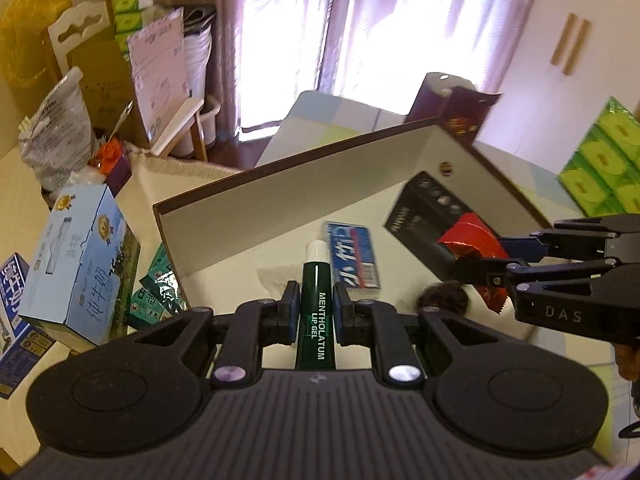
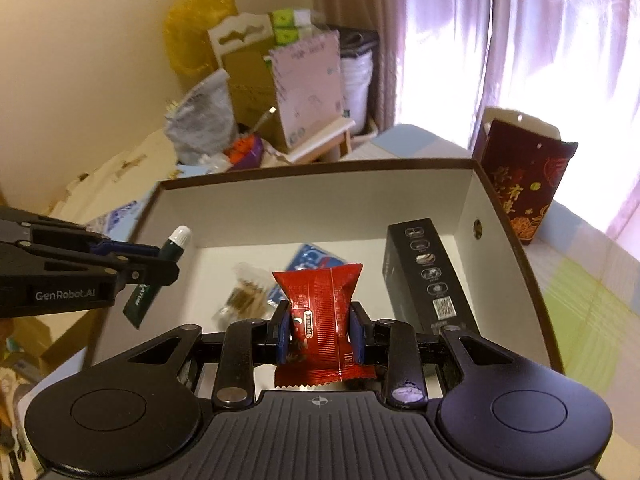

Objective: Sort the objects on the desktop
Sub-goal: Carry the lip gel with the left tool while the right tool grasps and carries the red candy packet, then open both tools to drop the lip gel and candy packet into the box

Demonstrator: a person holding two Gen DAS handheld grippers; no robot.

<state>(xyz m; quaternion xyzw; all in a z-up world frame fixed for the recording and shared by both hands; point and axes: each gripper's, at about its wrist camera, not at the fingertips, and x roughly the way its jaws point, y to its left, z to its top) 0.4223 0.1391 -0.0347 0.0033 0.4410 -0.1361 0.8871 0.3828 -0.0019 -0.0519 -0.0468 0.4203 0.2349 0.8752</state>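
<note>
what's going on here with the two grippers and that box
A person is sorting desk items into an open white-lined box using two handheld grippers. The left gripper is shut on a green tube of lip gel, and the right gripper is shut on a red snack packet. Both hang over the box. Already inside lie a black carton, a blue packet and a small clear-wrapped item.

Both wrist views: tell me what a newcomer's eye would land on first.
The red snack packet pinched upright in the right gripper, and the green lip gel tube clamped in the left gripper. Both hang over the open white-lined box, where a black carton lies along its right wall and a blue packet on its floor.
</note>
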